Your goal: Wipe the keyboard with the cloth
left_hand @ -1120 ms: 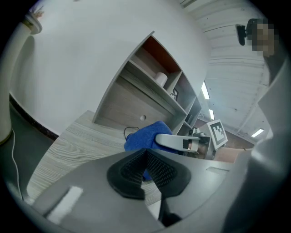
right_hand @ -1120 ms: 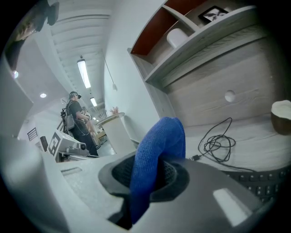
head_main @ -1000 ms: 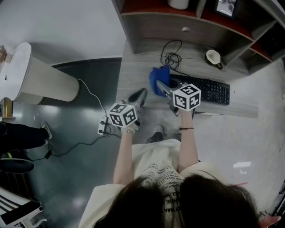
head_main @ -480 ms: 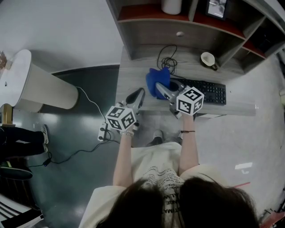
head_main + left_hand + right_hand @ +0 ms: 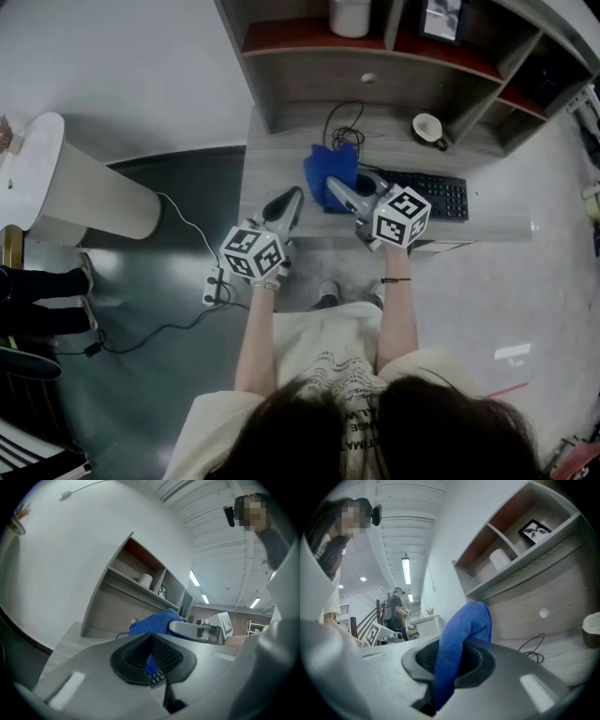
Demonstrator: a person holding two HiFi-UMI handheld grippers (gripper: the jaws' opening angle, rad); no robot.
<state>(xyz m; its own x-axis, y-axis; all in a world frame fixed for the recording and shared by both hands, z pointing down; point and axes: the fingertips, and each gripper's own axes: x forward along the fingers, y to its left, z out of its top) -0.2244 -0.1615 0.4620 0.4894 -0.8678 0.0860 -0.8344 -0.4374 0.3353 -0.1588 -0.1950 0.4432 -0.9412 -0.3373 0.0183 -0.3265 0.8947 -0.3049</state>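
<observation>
Keyboard (image 5: 429, 195) lies on the bench (image 5: 281, 155) under the shelves, long side toward us. Our right claw (image 5: 335, 186) is clamped on the blue cloth (image 5: 328, 167), which bunches up past the jaws and sits at the keyboard's left end; we cannot tell whether it touches the keys. Our left claw (image 5: 292, 195) hovers near the bench's front edge, left of the cloth, jaws drawn together with nothing in them. We judge the wiping stroke is only starting. Next, the cloth needs pressing flat onto the keys and drawing rightward along the rows, lightly enough that the keyboard does not slide.
</observation>
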